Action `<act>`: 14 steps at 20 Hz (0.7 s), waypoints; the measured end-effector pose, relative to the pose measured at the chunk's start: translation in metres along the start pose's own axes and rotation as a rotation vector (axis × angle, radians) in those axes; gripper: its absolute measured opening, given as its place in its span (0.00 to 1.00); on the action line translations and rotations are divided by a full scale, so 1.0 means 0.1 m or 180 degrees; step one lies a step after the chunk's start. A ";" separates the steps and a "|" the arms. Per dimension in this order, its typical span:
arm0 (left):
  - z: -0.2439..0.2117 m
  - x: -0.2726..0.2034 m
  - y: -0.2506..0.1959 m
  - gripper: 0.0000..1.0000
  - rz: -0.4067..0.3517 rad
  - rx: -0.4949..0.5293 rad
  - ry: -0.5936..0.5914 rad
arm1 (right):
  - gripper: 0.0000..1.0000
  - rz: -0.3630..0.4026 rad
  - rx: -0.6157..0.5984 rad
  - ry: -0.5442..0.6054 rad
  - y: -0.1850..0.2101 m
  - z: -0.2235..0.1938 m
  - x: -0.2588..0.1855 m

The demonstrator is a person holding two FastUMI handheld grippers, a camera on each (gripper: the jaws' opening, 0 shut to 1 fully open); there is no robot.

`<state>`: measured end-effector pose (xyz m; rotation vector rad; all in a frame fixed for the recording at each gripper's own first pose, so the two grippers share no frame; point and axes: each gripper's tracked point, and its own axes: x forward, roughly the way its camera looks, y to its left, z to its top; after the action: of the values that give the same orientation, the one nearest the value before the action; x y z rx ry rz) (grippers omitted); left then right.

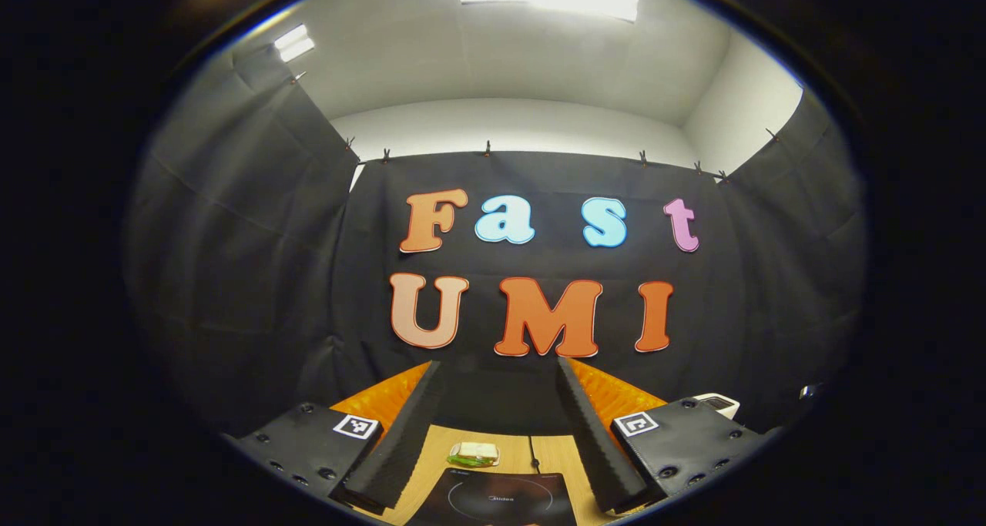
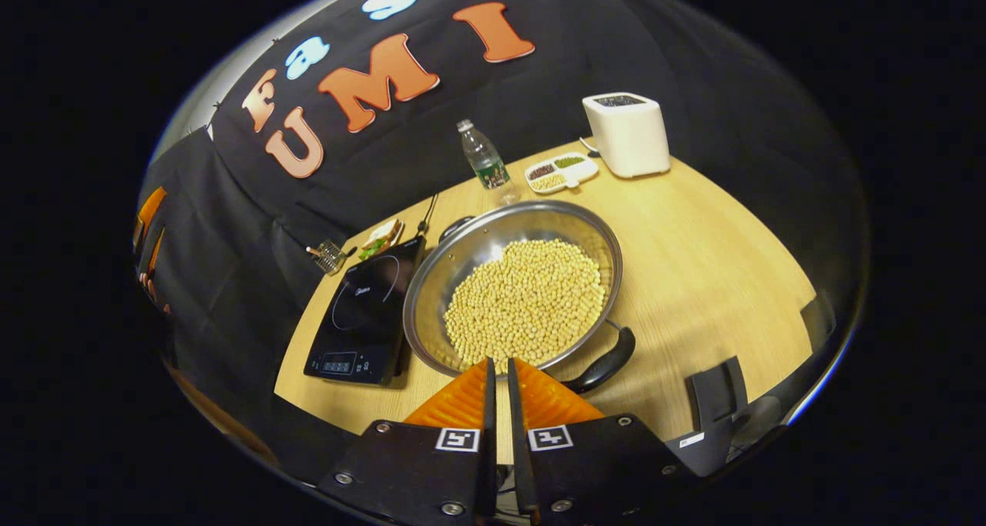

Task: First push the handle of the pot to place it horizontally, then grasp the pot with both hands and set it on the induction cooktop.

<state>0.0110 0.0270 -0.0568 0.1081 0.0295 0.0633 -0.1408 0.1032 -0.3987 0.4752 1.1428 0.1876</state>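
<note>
In the right gripper view, a wide steel pot (image 2: 454, 272) full of pale soybeans (image 2: 528, 299) stands on the wooden table just right of the black induction cooktop (image 2: 366, 310). Its black near handle (image 2: 608, 360) points toward me and to the right. A second handle (image 2: 454, 226) shows at the far rim. My right gripper (image 2: 499, 363) is shut with nothing in it, its tips at the pot's near rim, left of the near handle. My left gripper (image 1: 499, 363) is open, raised and facing the booth wall, with the cooktop (image 1: 501, 499) low between its fingers.
Behind the pot stand a water bottle (image 2: 484, 160), a divided tray of beans (image 2: 561, 172) and a white appliance (image 2: 628, 133). A sandwich (image 2: 381, 237) and a small wire rack (image 2: 330, 256) lie beyond the cooktop. A black stand (image 2: 716, 391) sits at the near right table edge.
</note>
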 end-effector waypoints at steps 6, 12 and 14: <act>-0.09 -0.02 0.01 0.98 0.0006 0.0027 0.0021 | 0.08 -0.0044 0.0130 0.0541 -0.05 -0.39 0.29; -0.27 0.01 0.16 0.93 0.0116 0.0008 0.0152 | 0.08 -0.0136 0.0370 0.0785 -0.23 -0.46 0.49; -0.33 0.02 0.19 0.98 0.0138 0.0000 0.0211 | 0.08 -0.0184 0.0461 0.0783 -0.31 -0.41 0.56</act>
<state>0.0110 0.0496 -0.0878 0.1066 0.0932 0.1103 -0.1579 0.1075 -0.4724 0.5571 1.4160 0.1152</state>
